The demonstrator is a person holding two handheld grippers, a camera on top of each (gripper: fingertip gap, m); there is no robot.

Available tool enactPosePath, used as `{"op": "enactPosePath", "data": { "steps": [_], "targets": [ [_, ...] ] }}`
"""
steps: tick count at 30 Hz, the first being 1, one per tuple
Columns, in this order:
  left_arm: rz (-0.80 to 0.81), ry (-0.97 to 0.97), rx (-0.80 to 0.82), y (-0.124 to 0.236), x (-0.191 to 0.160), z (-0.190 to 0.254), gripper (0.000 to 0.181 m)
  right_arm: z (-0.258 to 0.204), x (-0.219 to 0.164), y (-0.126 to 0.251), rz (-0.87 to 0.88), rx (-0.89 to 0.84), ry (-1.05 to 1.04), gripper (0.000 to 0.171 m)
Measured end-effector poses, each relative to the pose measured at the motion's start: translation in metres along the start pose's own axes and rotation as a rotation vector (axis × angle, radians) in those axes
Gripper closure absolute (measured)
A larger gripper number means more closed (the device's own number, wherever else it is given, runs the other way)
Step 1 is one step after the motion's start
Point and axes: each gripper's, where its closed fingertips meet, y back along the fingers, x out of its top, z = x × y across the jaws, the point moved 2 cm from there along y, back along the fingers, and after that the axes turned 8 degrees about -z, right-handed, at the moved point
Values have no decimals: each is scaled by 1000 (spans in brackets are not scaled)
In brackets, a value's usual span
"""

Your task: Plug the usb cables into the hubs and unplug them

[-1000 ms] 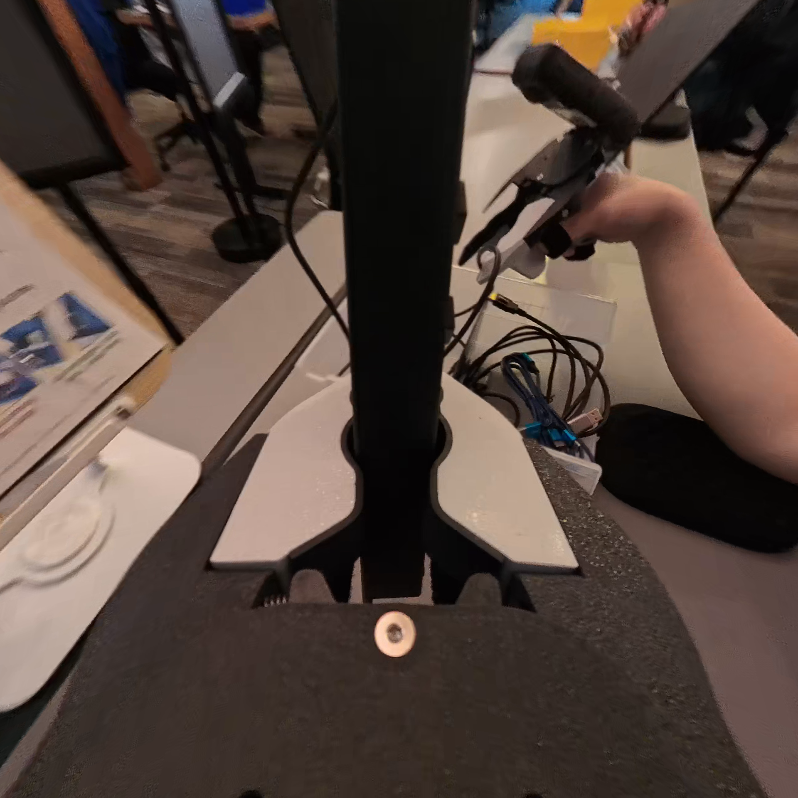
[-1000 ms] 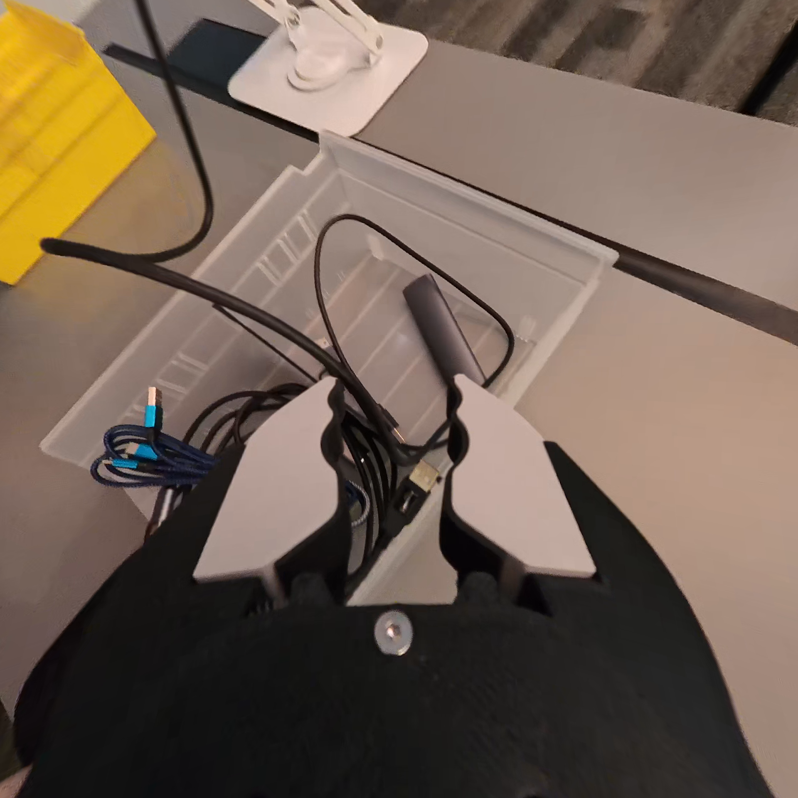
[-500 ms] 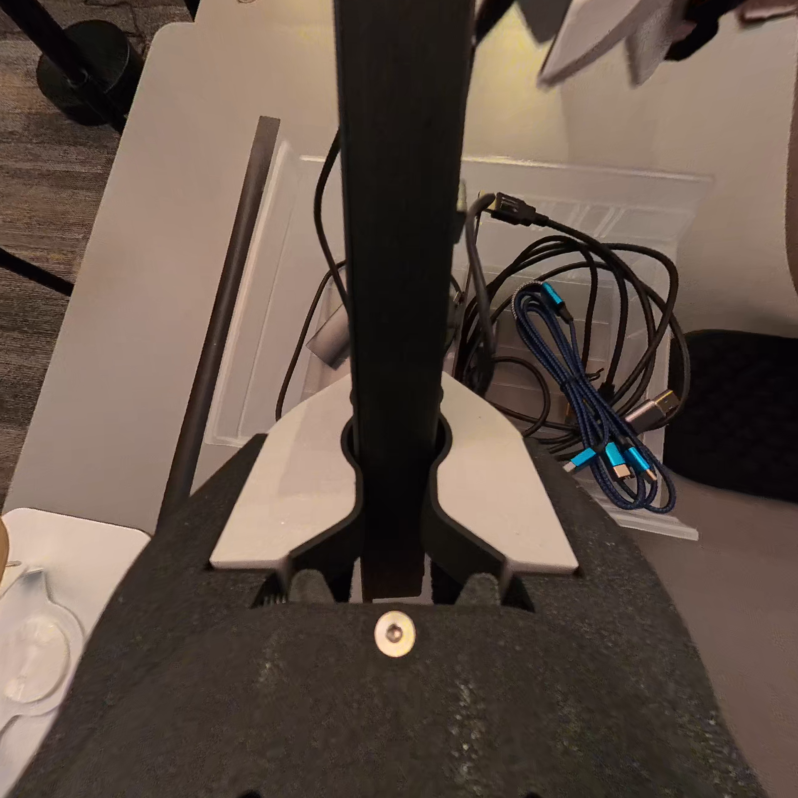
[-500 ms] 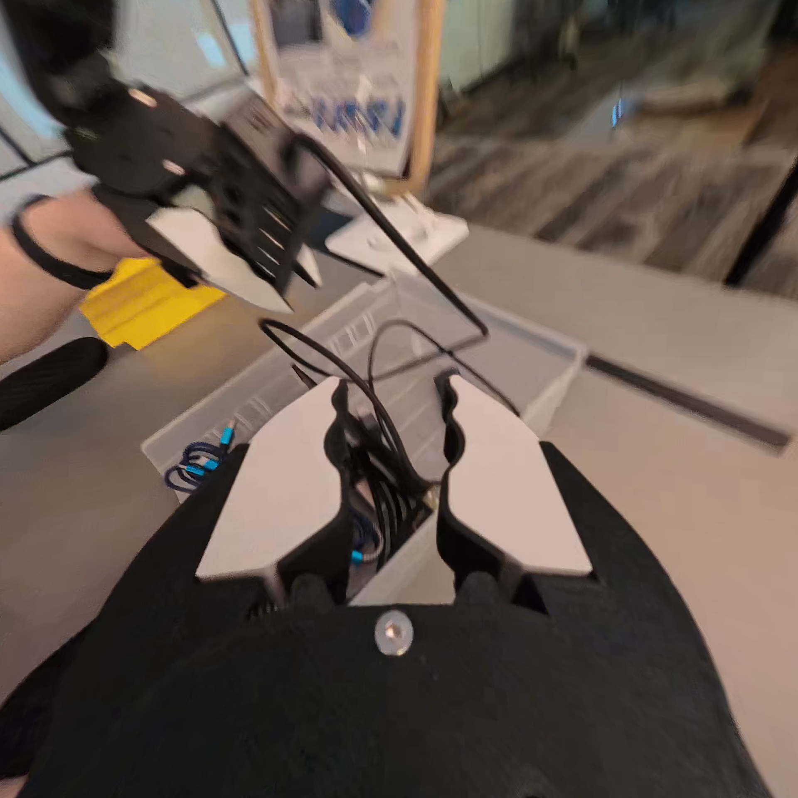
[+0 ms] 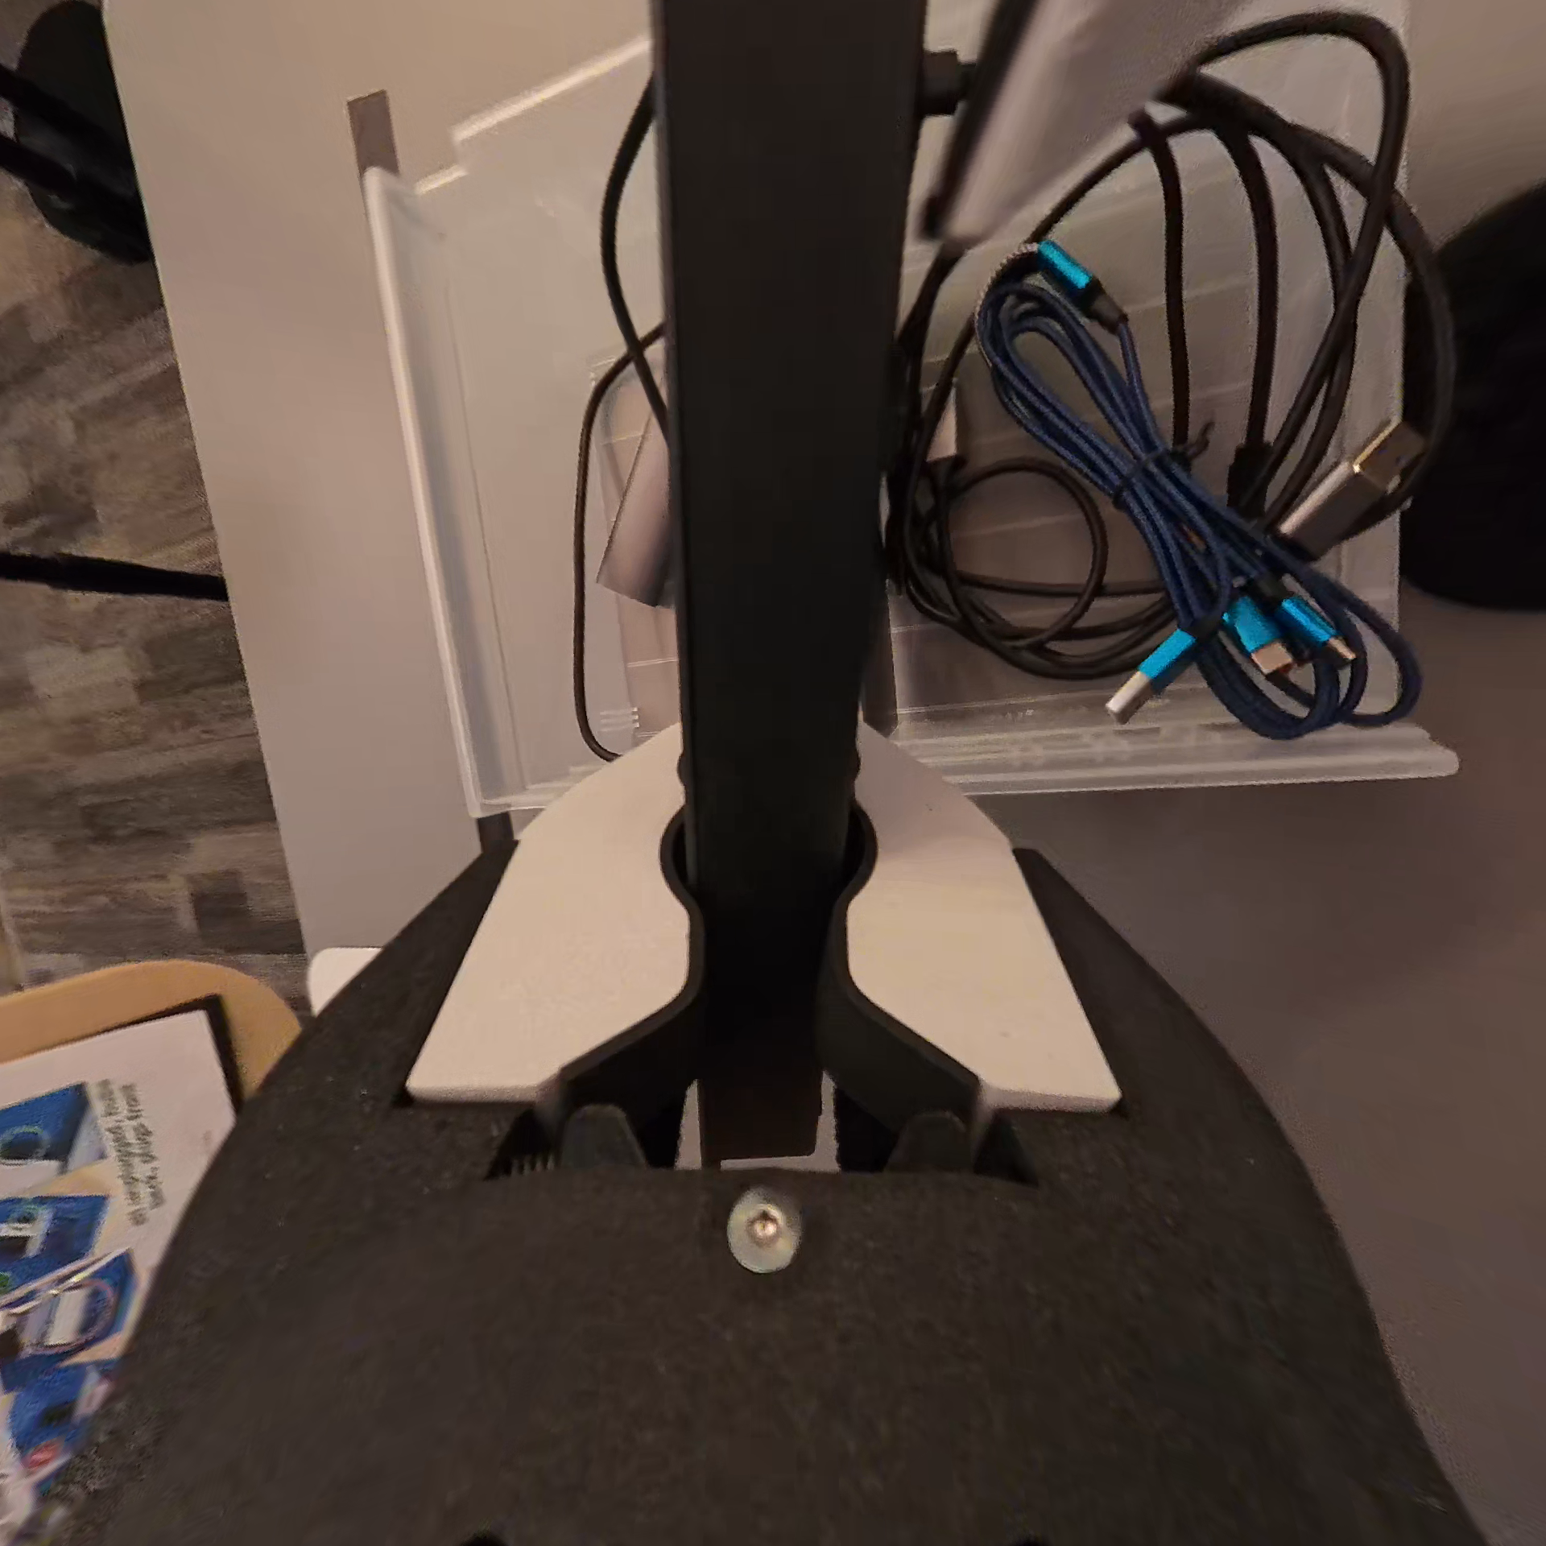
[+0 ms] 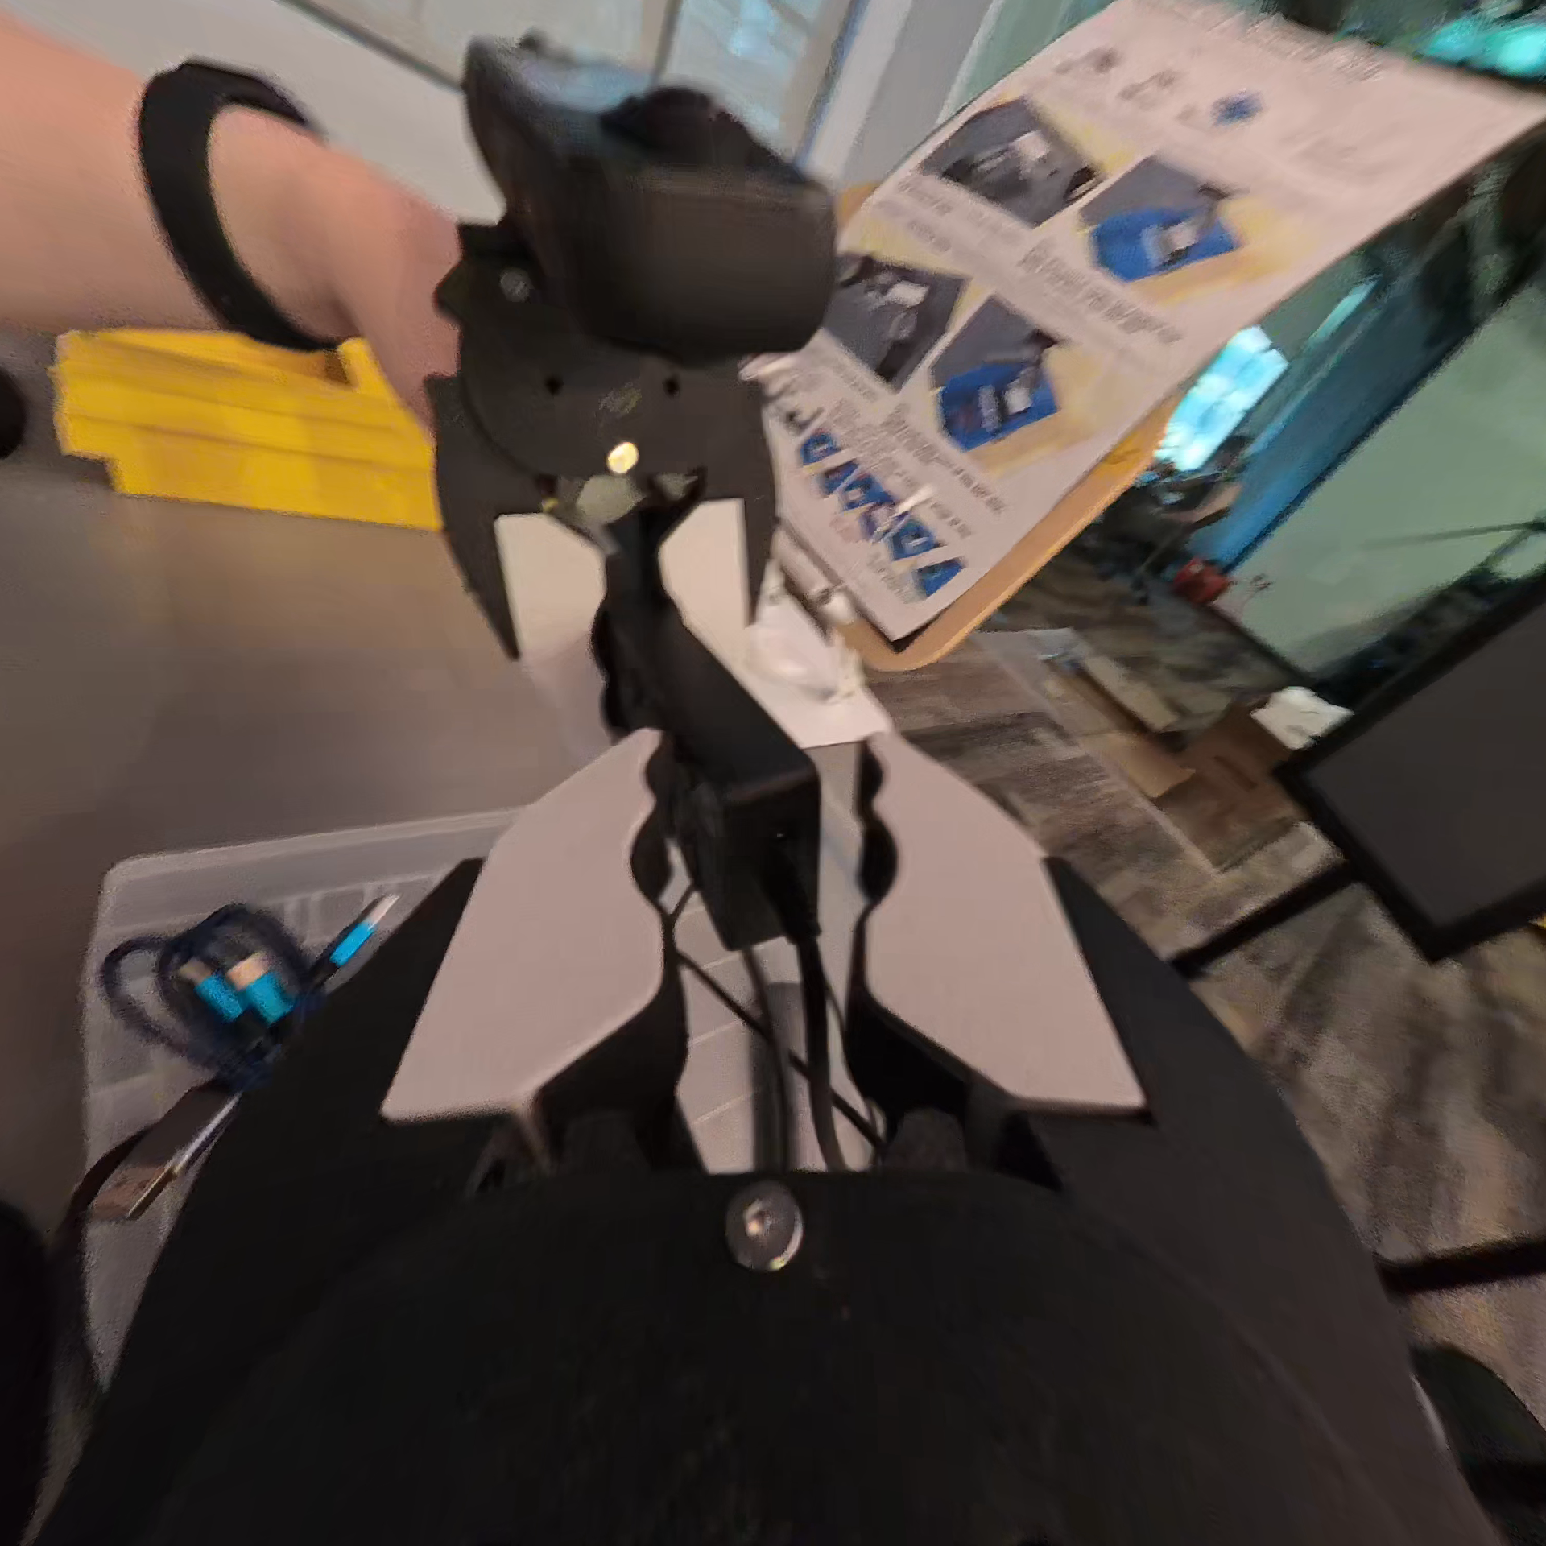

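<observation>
Grey desk (image 5: 1171, 962), wood-pattern floor (image 5: 100, 669) past its left edge; printed poster (image 6: 1087, 276) and yellow bins (image 6: 234, 427) at the back. Left tool (image 5: 771, 803) clenched on a long black hub (image 5: 770, 418). Right tool (image 6: 757, 803) released, fingers either side of the hub's far end. Clear tray (image 5: 435, 468) on the desk holds black cables (image 5: 1305, 276), a blue braided cable (image 5: 1171, 502) and a grey hub (image 5: 640, 519).

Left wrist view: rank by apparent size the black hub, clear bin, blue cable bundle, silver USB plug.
1. black hub, though it is held close to the lens in the left gripper, which inflates it
2. clear bin
3. blue cable bundle
4. silver USB plug
</observation>
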Motion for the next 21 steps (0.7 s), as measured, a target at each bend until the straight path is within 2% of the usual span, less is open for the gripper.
{"op": "enactPosePath", "data": {
  "steps": [1, 4, 10, 13, 17, 21],
  "targets": [
    [-8, -19, 7, 0, 1, 1, 155, -7, -2, -1, -11, 58, 5, 139],
    [-11, -67, 36, 1, 2, 1, 155, -11, -4, 2, -48, 126, -27, 143],
    [77, -19, 148, 10, 3, -12, 146, -10, 0, 9, -37, 98, 17, 146],
    [113, 54, 196, 21, -16, -24, 143, 0, -14, 13, -69, 64, -24, 146],
    [225, 204, 170, 46, -54, -25, 145, 12, -52, 1, -154, 63, -139, 146],
    [392, 313, 149, 77, -85, 1, 151, 20, -95, -26, -376, 25, -215, 147]
  ]
}}
